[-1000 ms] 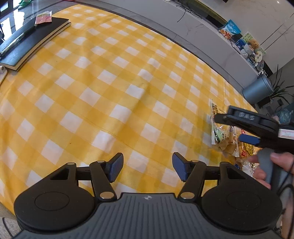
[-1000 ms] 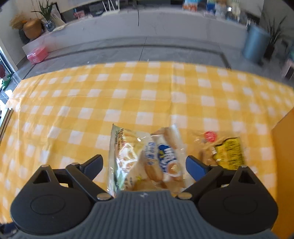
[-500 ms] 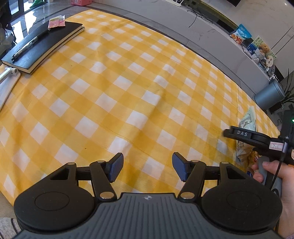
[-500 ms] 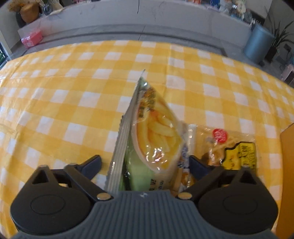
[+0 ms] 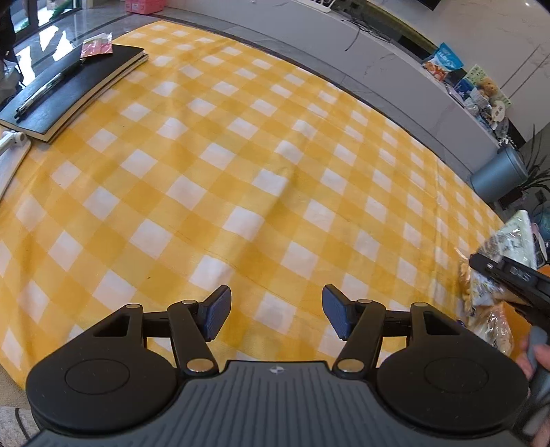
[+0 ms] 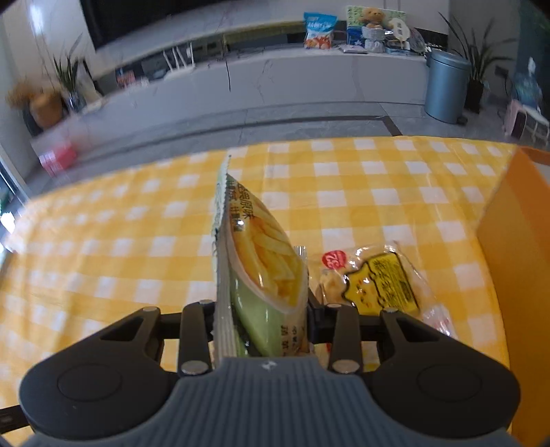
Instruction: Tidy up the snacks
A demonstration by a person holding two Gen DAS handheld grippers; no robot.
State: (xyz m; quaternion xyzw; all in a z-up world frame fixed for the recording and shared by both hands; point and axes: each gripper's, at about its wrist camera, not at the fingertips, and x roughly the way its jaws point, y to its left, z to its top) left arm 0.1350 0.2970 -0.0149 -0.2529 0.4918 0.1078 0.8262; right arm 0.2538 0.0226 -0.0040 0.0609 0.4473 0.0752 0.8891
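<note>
A green-and-yellow fries bag (image 6: 264, 261) stands on edge between the fingers of my right gripper (image 6: 261, 326). The jaws are closing, and their pads press its lower part on both sides. Just right of it, a clear pack with a yellow label (image 6: 378, 282) lies on the yellow checked cloth (image 6: 137, 240). In the left wrist view the right gripper (image 5: 508, 271) shows at the right edge, carrying the bag (image 5: 512, 237) above other snack packs (image 5: 488, 299). My left gripper (image 5: 275, 316) hovers open over bare cloth with nothing between its fingers.
An orange box wall (image 6: 515, 275) rises at the cloth's right edge. A black notebook (image 5: 68, 89) with a pen and a red packet (image 5: 98, 46) lies far left. A grey bin (image 6: 445, 89) and a counter with more snacks (image 6: 319, 31) stand beyond the table.
The right jaws came together on the fries bag, which went from lying flat to standing on edge in the grip. In the left view the right gripper drifted rightward. Left gripper unchanged.
</note>
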